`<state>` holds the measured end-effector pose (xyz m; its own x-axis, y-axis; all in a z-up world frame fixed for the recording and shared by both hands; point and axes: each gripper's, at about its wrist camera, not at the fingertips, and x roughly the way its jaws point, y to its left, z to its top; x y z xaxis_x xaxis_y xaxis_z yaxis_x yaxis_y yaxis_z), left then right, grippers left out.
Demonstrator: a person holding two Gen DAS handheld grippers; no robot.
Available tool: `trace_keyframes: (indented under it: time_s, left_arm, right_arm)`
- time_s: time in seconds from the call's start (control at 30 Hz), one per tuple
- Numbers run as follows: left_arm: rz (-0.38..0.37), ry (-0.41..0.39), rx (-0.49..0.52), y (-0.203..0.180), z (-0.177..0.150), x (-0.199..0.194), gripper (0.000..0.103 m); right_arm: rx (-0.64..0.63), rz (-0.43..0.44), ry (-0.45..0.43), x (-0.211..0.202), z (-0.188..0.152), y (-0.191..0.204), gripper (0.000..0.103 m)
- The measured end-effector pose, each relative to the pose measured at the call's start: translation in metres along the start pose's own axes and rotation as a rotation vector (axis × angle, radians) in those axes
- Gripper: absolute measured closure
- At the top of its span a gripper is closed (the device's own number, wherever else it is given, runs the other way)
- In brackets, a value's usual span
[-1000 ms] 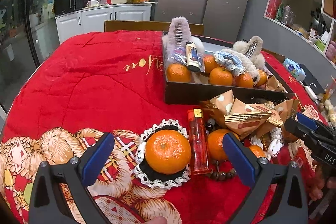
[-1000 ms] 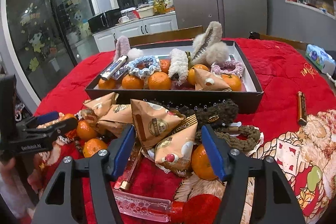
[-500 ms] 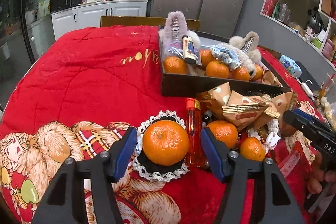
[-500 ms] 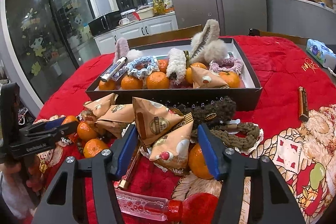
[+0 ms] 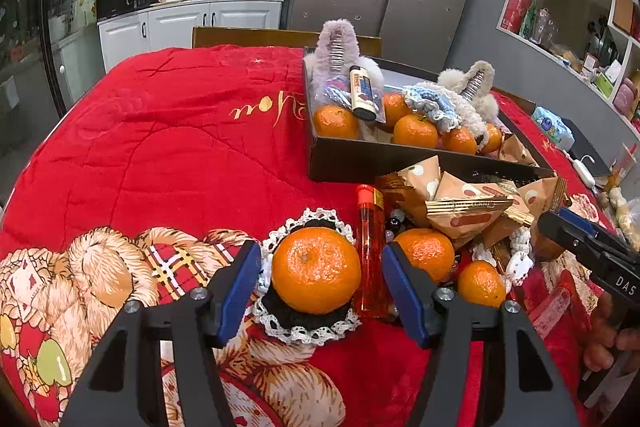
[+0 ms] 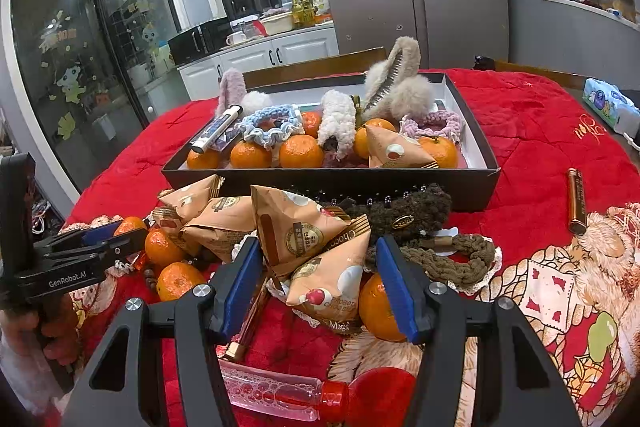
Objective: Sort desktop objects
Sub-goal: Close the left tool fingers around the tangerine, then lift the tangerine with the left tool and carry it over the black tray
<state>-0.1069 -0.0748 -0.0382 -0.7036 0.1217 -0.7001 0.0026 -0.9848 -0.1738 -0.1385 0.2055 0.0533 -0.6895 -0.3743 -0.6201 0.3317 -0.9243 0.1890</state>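
The left hand-held gripper [image 5: 320, 291] is held low and level, its blue-padded fingers [image 5: 240, 287] spread apart with a clear gap to each side. The right hand-held gripper [image 6: 316, 287] sits at a similar height, jaws likewise apart, neither pad pressed against anything as far as the fisheye view allows. Each tool appears in the other's camera (side-on, at the frame edge). The person's right hand [image 5: 608, 339] wraps its handle; the left hand [image 6: 24, 339] is mostly cropped and blurred.

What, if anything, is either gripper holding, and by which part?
Nothing. The left gripper is open around a tangerine, not touching; the right gripper is open around a snack packet.
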Motion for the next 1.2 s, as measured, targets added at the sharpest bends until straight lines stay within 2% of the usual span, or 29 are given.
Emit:
trace_keyframes:
  time_s: [0.03, 0.07, 0.43, 0.47, 0.5, 0.7, 0.87, 1.2]
  left_arm:
    - [0.000, -0.008, -0.004, 0.001, 0.000, -0.002, 0.043]
    - [0.001, -0.015, -0.010, 0.002, 0.000, -0.003, 0.054]
    - [0.011, -0.019, -0.019, 0.004, -0.001, -0.006, 0.055]
    - [0.011, -0.022, -0.018, 0.004, -0.002, -0.006, 0.060]
    - [0.009, -0.032, -0.014, 0.003, -0.002, -0.008, 0.063]
    - [0.025, -0.036, 0.019, -0.002, -0.001, -0.011, 0.063]
    - [0.004, -0.035, -0.014, 0.004, 0.001, -0.016, 0.063]
    - [0.004, -0.114, -0.018, 0.001, 0.010, -0.046, 0.063]
  right_arm:
    - [0.001, 0.002, 0.000, 0.000, 0.000, 0.000, 0.046]
    - [0.002, 0.003, 0.000, 0.000, 0.000, 0.000, 0.046]
    - [0.001, 0.002, 0.000, 0.000, 0.000, -0.001, 0.046]
    - [0.002, 0.001, -0.001, 0.000, 0.000, -0.001, 0.047]
    - [0.002, 0.001, -0.003, 0.000, 0.000, 0.000, 0.051]
    - [-0.013, 0.004, 0.014, 0.001, -0.001, 0.004, 0.068]
    - [-0.027, -0.014, 0.006, -0.005, -0.003, 0.006, 0.073]
    - [0.044, 0.028, -0.009, -0.020, 0.002, -0.005, 0.080]
